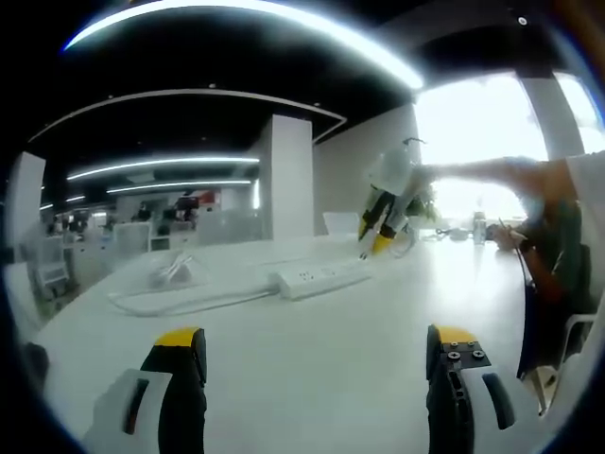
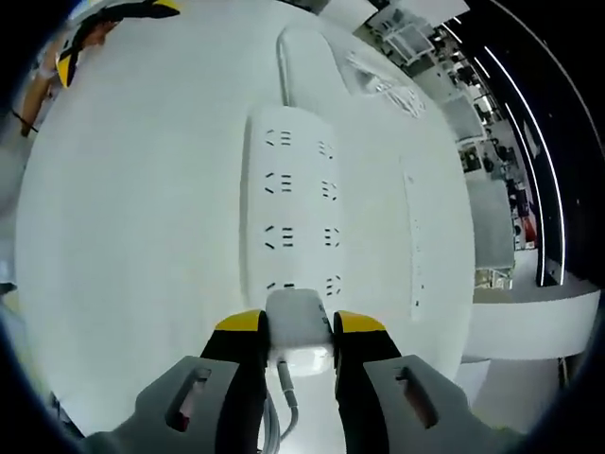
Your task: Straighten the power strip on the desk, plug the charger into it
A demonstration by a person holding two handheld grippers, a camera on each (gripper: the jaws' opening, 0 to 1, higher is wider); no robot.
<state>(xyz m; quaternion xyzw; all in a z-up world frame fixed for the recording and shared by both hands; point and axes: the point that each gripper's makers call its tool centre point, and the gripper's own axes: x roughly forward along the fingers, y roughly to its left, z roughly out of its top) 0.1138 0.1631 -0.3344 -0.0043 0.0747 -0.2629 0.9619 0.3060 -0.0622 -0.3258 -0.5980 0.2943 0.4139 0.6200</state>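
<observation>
Between the right gripper's (image 2: 288, 333) yellow-tipped jaws sat the charger (image 2: 299, 323), a small white block pinched on its two flat sides, with its cable (image 2: 284, 392) trailing back under the jaws. It hung just above the near end of the strip (image 2: 301, 203), which lay flat on the white desk (image 2: 132, 236) with its lead (image 2: 302, 57) running away from the camera. The left gripper (image 1: 317, 355) hung over bare desk with its jaws spread wide and nothing between them; from there the strip (image 1: 321, 278) lay well ahead, and the right gripper (image 1: 381, 232) stood over its far end.

The charger looked light, rigid and smooth-shelled, so a firm squeeze on the flat faces seemed the right hold; slick plastic might twist if the pins met resistance. The strip looked stiff and light enough to slide or tip under a push, so a steadying hold on its long edges would probably help. The cable looked soft and would offer no support.

By count: one charger, one strip, two grippers. Two columns of outlets showed on the strip, four rows each, the nearest row partly hidden behind the charger.
</observation>
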